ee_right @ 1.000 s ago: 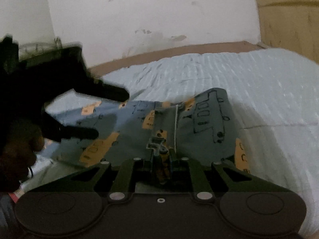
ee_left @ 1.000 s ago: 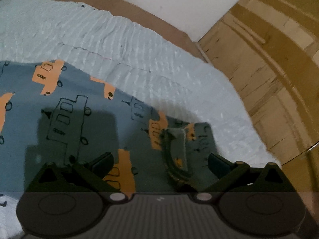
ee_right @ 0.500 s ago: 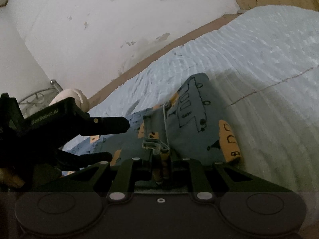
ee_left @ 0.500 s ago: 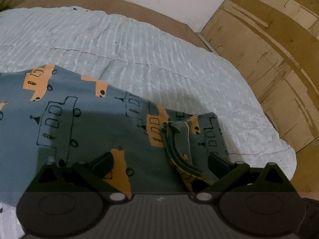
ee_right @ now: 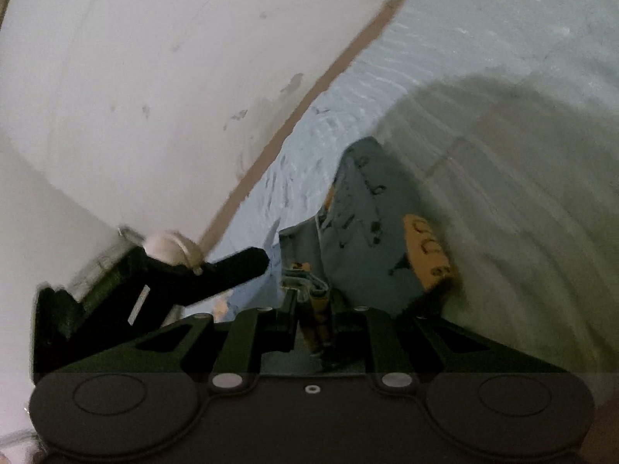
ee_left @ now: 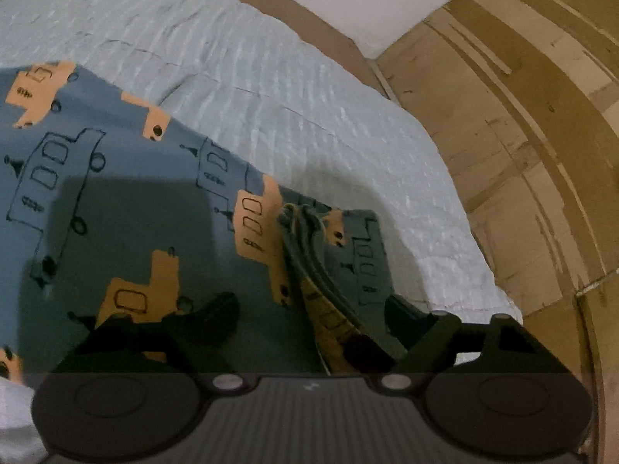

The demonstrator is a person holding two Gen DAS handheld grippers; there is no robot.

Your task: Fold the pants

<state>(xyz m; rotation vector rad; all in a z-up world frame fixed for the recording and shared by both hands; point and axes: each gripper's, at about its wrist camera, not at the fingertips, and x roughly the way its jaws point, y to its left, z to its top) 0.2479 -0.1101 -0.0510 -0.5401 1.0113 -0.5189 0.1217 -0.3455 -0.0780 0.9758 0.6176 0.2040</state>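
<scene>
The pants (ee_left: 127,212) are spread on the pale quilt (ee_left: 271,77), w/ a bunched hem lifted at one end. The right gripper (ee_right: 311,301) is pinched tight on that hem and has been rolled hard vs. a sec ago (view now tilted). The left gripper (ee_left: 309,309) was fully spread; its jaws are now closing around the same fold, cloth between them, not yet pressed. A two-handed fold is prob. being set up.
</scene>
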